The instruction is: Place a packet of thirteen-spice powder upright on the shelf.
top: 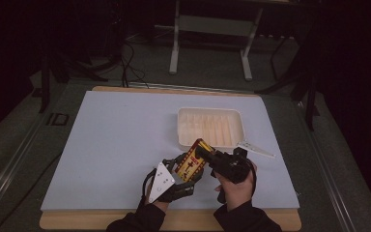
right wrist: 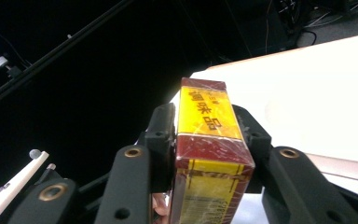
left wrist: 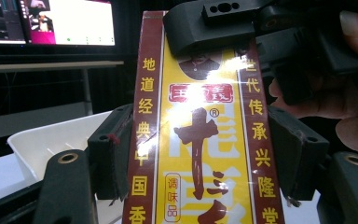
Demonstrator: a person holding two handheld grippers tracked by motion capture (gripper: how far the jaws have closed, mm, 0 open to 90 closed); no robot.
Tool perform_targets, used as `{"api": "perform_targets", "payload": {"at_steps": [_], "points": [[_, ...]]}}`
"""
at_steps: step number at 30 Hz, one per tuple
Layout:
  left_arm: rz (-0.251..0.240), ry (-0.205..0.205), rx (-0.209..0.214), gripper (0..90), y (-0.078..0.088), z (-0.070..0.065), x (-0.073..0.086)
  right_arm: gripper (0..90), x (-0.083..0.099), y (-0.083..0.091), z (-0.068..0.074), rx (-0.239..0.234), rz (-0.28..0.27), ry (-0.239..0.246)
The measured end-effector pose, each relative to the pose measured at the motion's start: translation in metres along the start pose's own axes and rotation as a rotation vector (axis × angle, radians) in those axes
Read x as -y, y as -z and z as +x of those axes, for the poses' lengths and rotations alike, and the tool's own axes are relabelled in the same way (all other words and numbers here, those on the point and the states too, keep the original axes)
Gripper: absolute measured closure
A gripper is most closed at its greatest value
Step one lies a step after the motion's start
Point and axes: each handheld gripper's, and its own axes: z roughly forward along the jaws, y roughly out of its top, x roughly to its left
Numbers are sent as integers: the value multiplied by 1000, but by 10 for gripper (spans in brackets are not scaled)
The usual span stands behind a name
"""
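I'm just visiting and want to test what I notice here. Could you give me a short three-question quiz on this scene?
1. True or false: the yellow and red box lies flat on the table.
2. Which grips the box? A) left hand-held gripper alone B) right hand-held gripper alone C) both
3. Fill in: the white tray sits ____ the box, farther from the person.

Key: 1 false, it is held up above the table. 2 C, each pair of jaws is closed on the box's sides. 3 beyond.
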Motion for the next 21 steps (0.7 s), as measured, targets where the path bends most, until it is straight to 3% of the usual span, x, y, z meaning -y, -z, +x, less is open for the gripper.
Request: {"api": "perform_targets", "payload": {"at_steps": [3, 9, 16, 21], "points": [[10, 20, 5, 327, -1, 1, 1, 669, -1, -1, 1, 1, 1, -12], [22, 22, -4, 325, -1, 0, 0, 676, -2, -2, 8, 32, 10, 59], [24, 21, -11, 319, -1, 0, -6, 677, -5, -2, 13, 31, 2, 73], [46, 24, -10, 229, -1, 0, -8, 677, -5, -1, 14, 42, -5, 83]]}}
